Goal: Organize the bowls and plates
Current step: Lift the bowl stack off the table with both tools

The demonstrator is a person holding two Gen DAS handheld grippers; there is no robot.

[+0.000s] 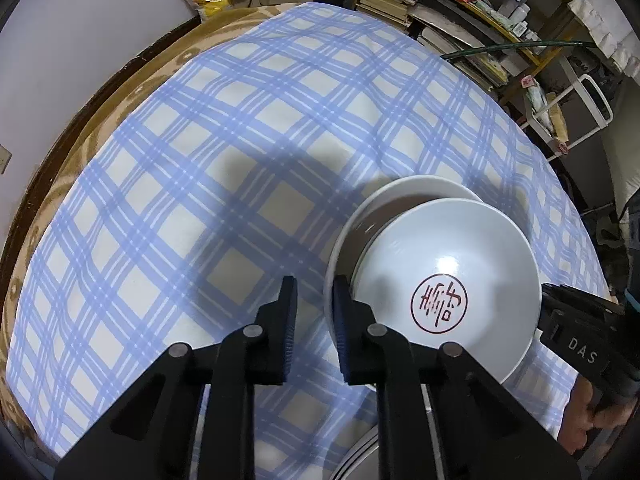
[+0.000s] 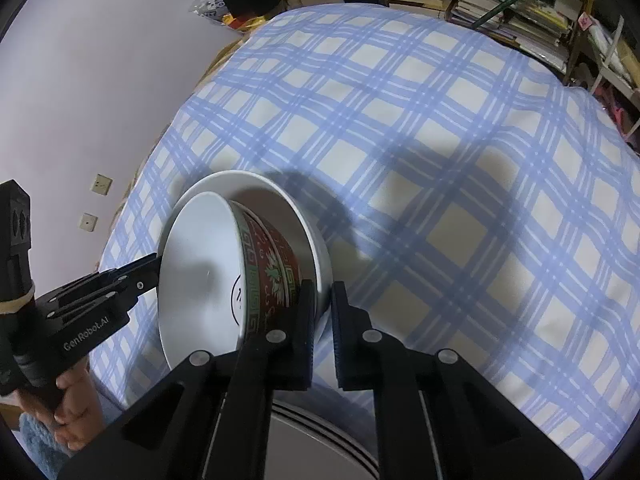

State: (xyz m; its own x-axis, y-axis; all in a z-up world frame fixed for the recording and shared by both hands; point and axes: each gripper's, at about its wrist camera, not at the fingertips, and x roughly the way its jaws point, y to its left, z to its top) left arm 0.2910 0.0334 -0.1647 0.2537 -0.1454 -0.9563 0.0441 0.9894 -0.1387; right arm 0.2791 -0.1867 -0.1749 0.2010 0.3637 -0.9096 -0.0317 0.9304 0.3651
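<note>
Checked cloth [image 1: 240,160] fills both frames. Lower centre: white dish [image 2: 316,248] with patterned bowl [image 1: 448,280] tilted in it. Left gripper [image 1: 315,312] and right gripper [image 2: 322,312] each clamp the dish rim. Stack [image 2: 320,432] at bottom edge: nesting partly done, placing left.

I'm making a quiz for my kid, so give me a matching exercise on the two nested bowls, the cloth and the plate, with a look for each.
Things:
1. inner bowl
2. outer bowl
3. cloth
4. plate

Looks:
a. blue checks
b. grey with dark rings
c. red seal inside, red and green pattern outside
d. plain white

Pairs: 1-c, 2-d, 3-a, 4-b
</note>
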